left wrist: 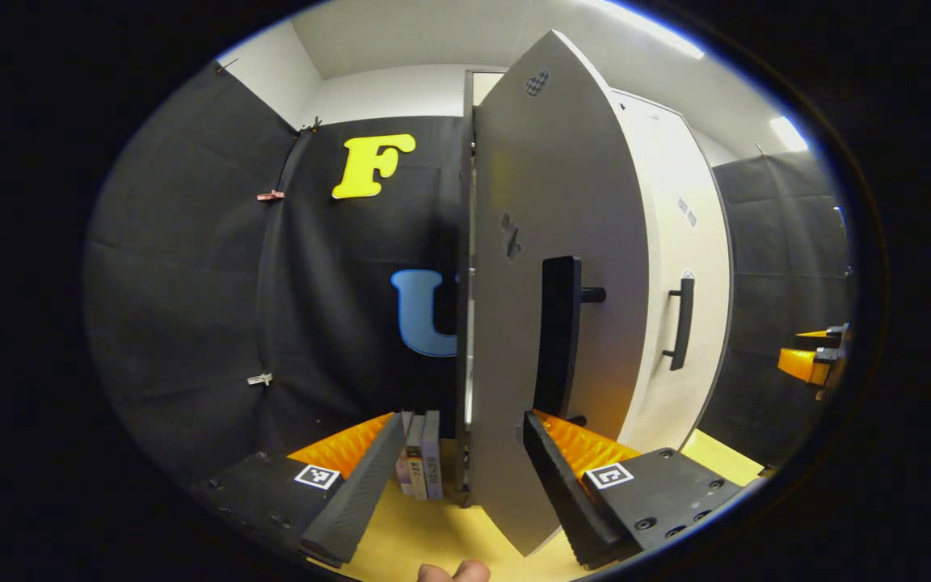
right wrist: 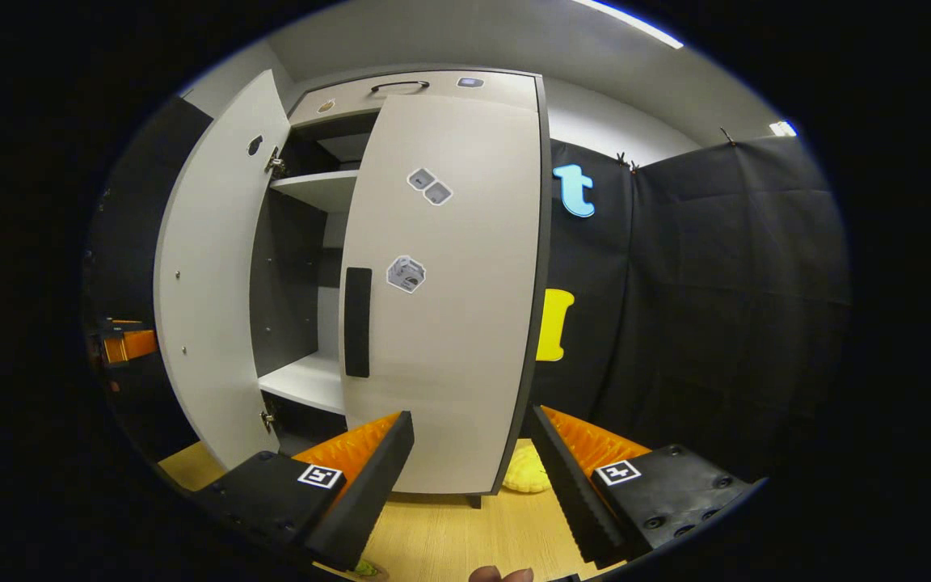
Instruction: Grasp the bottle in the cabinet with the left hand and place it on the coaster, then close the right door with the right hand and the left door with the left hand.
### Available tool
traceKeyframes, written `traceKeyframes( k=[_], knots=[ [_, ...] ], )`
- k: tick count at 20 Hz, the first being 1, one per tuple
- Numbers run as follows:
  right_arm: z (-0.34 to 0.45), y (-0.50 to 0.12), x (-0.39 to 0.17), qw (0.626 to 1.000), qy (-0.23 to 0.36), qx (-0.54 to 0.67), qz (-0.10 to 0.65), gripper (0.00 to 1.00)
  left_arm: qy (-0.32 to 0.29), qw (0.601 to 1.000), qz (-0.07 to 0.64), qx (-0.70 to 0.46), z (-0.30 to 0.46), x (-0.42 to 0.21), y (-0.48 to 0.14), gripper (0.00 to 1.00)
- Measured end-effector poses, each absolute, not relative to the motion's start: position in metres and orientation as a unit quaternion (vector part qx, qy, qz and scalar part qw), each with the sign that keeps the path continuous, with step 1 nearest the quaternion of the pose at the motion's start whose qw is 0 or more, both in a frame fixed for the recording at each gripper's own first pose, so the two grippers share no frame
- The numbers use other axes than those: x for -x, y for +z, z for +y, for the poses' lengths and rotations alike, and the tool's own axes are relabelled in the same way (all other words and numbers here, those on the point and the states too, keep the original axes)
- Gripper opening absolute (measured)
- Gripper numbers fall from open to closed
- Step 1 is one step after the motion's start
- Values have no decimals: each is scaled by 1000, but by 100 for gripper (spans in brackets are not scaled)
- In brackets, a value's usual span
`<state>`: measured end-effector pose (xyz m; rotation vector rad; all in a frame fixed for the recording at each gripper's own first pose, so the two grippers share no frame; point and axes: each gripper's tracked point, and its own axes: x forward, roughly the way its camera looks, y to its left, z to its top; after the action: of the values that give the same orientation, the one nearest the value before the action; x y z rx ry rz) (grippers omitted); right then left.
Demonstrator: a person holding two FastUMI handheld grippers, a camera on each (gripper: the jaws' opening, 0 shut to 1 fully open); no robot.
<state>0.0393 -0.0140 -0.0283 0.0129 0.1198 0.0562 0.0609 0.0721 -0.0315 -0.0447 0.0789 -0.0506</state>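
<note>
In the left gripper view we see the left gripper (left wrist: 457,477) spread wide, the left door (left wrist: 554,242)'s free edge standing between its fingers, perhaps touching the right-hand one. In the right gripper view, the right gripper (right wrist: 469,477) gapes empty before the shut right door (right wrist: 449,307); open shelves at centre left.
</note>
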Motion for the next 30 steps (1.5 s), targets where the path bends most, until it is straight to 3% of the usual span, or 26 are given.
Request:
traceKeyframes(
  k=[12, 30],
  knots=[
    [-50, -39, -38, 997, 23, -21, 71, 98, -71, 996, 38, 38, -31, -114, -29, 95],
    [-49, -37, -51, 996, 43, -32, 71, 98, -63, 996, 37, 44, -68, -158, -31, 94]
  ],
)
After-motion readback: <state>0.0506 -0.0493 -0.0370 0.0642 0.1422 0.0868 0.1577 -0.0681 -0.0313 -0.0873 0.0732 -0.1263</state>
